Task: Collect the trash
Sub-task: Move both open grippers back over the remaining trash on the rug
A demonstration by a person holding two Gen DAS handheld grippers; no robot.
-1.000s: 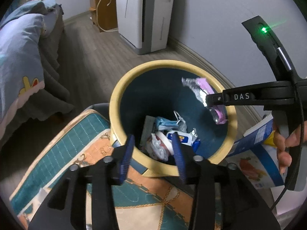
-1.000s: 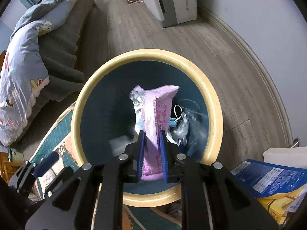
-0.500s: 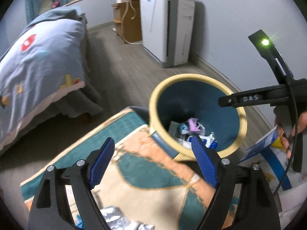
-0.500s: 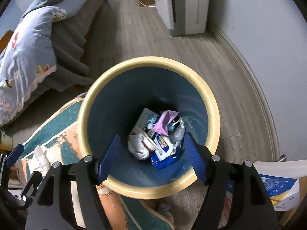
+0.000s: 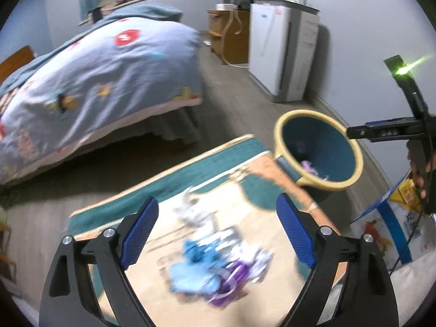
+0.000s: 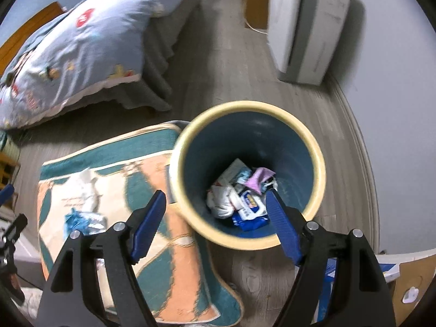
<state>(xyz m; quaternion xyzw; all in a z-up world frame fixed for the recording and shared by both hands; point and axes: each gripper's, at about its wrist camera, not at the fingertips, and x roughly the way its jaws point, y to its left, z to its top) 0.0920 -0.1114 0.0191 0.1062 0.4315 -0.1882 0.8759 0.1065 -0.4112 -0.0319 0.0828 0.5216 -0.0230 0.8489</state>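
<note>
- Cream-rimmed, teal inside, the wastebasket [image 6: 249,174] stands on the grey wood floor [image 6: 223,62] against the rug's [image 6: 163,272] 3 o'clock edge.
- Your right gripper [image 6: 216,226] hangs over the basket, fingers [image 6: 283,229] spreading wider with nothing between them; a purple wrapper [image 6: 259,178] and a blue wipes pack [image 6: 252,212] lie at the bottom.
- Your left gripper [image 5: 216,234] points at the rug, fingers [image 5: 139,230] also spreading, empty.
- Blurred blue, white and purple trash [image 5: 215,267] lies on the rug between them; the basket sits at their 1 o'clock.
- Beyond, at 10 o'clock, is a bed [image 5: 95,81].
</note>
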